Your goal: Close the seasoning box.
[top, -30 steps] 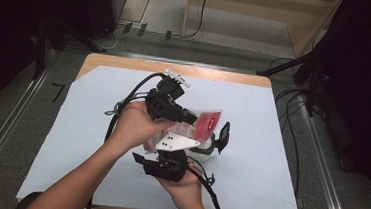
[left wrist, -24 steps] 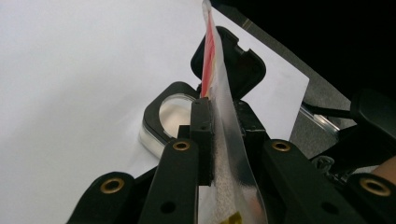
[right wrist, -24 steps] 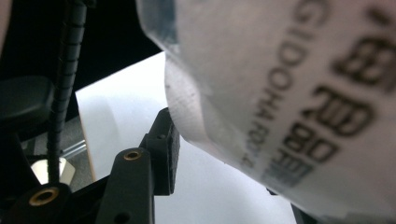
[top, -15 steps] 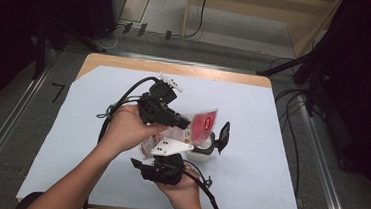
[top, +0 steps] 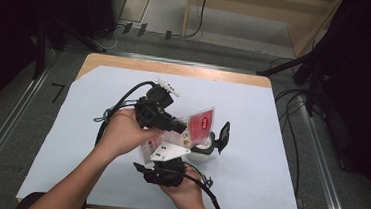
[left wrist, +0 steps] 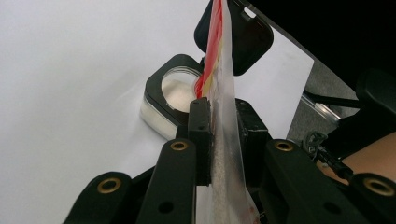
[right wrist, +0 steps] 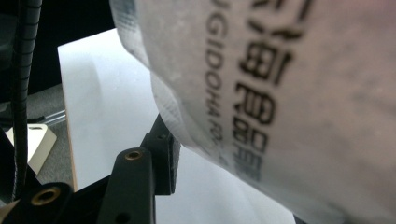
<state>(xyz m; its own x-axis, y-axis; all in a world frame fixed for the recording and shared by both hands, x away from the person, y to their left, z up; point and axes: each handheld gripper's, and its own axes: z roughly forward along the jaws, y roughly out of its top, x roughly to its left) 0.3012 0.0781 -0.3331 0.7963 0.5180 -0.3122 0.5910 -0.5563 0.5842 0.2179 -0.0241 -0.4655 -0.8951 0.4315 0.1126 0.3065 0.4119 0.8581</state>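
Observation:
A clear plastic bag (top: pixel 201 123) with a red label hangs tilted over a small round container (top: pixel 202 153) whose black hinged lid (top: pixel 224 136) stands open. My left gripper (top: pixel 184 132) is shut on the bag's edge. In the left gripper view both jaws of the left gripper (left wrist: pixel 222 112) clamp the bag (left wrist: pixel 219 56), with the container (left wrist: pixel 173 91) and its lid (left wrist: pixel 245 42) just beyond. My right gripper (top: pixel 161 158) holds the bag's lower end from the near side. In the right gripper view the printed bag (right wrist: pixel 280 93) lies against one jaw of the right gripper (right wrist: pixel 224 154) and hides the other.
A white sheet (top: pixel 279 157) covers the wooden table (top: pixel 176 68). Black cables (top: pixel 123 102) trail from the grippers across the sheet's left half. Metal rails and dark equipment flank the table on both sides.
The left hand and its gripper have drifted slightly towards the near left with the bag still in its jaws. The right hand has stayed put.

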